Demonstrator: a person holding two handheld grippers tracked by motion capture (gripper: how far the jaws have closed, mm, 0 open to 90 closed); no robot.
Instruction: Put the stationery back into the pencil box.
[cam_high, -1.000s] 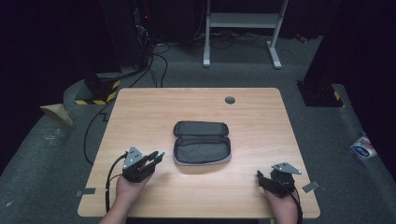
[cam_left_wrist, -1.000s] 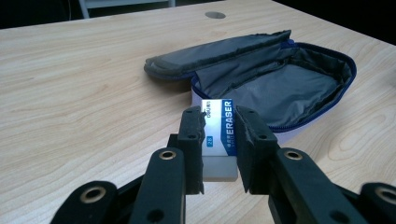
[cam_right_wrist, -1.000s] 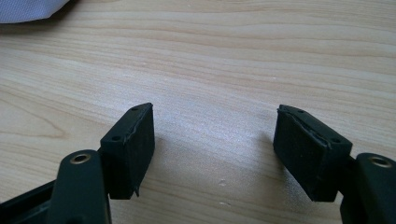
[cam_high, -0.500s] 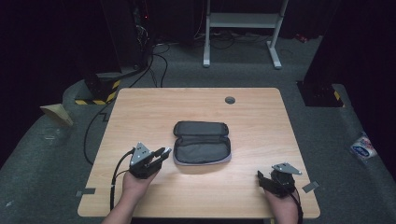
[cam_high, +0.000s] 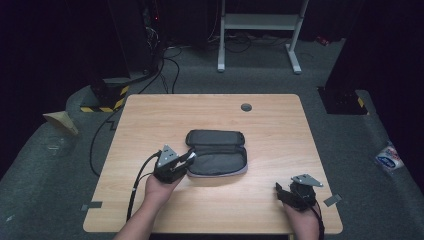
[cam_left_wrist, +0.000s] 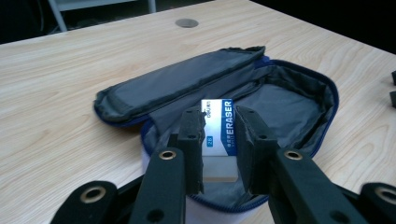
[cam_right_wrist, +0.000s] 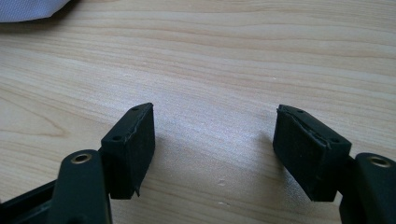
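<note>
Eraser (cam_left_wrist: 219, 140), a white block in a blue-and-white paper sleeve, is pinched between the pads of the left gripper (cam_left_wrist: 219, 149), which presses on its two long faces so that its long axis runs straight out ahead along the jaws, printed end foremost. It hangs just above the near rim of the pencil case (cam_left_wrist: 289, 102), a dark fabric pouch lying unzipped on the table (cam_left_wrist: 56, 93) with its lid folded back to the far left of the gripper and its grey lining bare. From the gripper the open cavity lies directly ahead and a little below, its length running across the line of the jaws, so the coming move, as I judge it, is a short push forward and down before the pinch is let go; the eraser would then lie crosswise in the case unless the hand turns. In the high view the left gripper (cam_high: 187, 159) sits at the case's left end, while the right gripper (cam_high: 282, 192) rests well apart on bare wood, jaws spread with nothing between them. The left hand is plainly the nearer.
</note>
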